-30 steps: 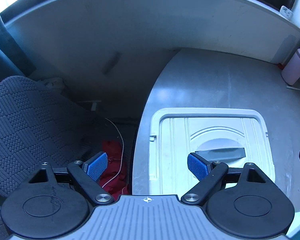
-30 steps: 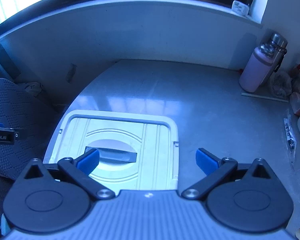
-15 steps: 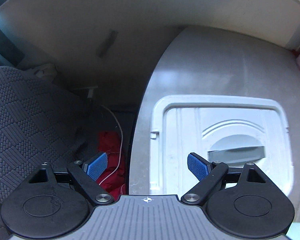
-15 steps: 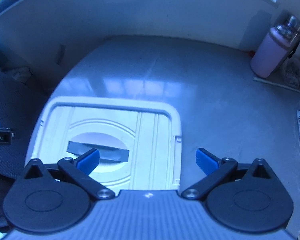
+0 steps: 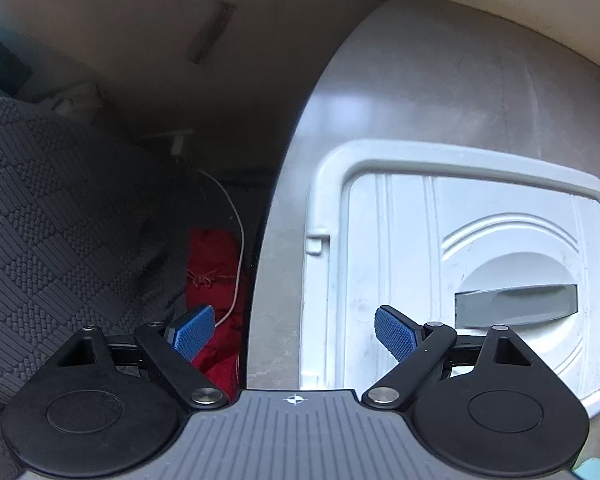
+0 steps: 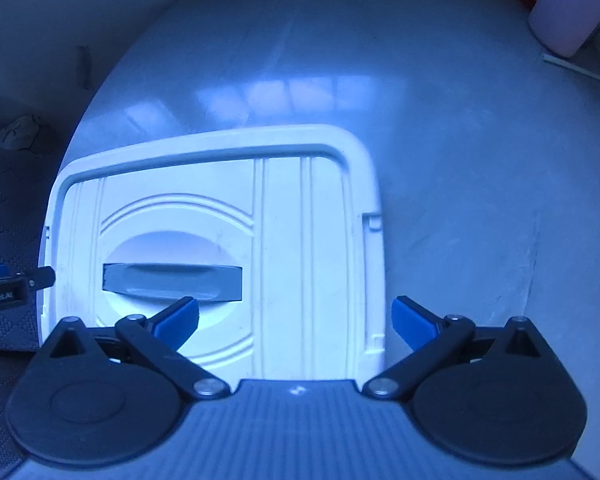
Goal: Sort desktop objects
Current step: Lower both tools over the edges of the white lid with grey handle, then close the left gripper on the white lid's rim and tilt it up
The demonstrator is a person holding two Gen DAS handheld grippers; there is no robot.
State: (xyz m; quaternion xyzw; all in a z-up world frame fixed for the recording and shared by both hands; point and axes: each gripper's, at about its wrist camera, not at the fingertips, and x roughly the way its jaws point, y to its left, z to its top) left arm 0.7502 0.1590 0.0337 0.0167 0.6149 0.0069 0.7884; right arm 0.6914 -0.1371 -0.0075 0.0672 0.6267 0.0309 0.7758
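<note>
Left wrist view shows the left gripper [image 5: 294, 330] with jaws apart, holding nothing, above the left edge of the white ribbed plastic lid [image 5: 400, 240] lying on the grey round table [image 5: 420, 80]. The right gripper [image 6: 296, 320] is also spread wide and empty over the lid's right edge, near its grey handle [image 6: 172, 282].

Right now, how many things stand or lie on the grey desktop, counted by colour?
White: 1, the storage box lid with its grey handle.
Pink: 1, the bottle at the far right corner.
Total: 2 that show clearly; a thin pale strip near the bottle is too small to name.
</note>
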